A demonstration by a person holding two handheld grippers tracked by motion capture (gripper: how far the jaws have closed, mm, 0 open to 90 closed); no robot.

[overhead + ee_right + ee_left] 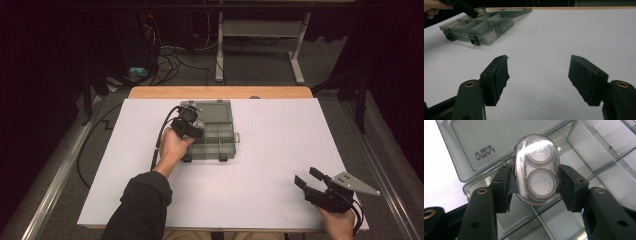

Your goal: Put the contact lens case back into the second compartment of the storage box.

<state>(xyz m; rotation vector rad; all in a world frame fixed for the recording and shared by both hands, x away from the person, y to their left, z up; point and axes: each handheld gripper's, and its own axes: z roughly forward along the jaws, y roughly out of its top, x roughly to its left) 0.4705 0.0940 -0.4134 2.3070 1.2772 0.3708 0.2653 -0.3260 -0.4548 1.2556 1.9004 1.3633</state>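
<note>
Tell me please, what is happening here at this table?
A person works with two hand-held grippers. The left gripper is shut on a small clear case with two round white pieces inside, holding it above the open compartment box on the white table. The right gripper is open with nothing between its pads, resting apart near the table's right front corner.

One organiser box [216, 131], one clear capsule [536, 170]

Clear oval case [536, 170] with white earbuds inside; smoky grey translucent compartment box [220, 131]; black gripper pads [500, 72]; white table cover [280, 150].
</note>
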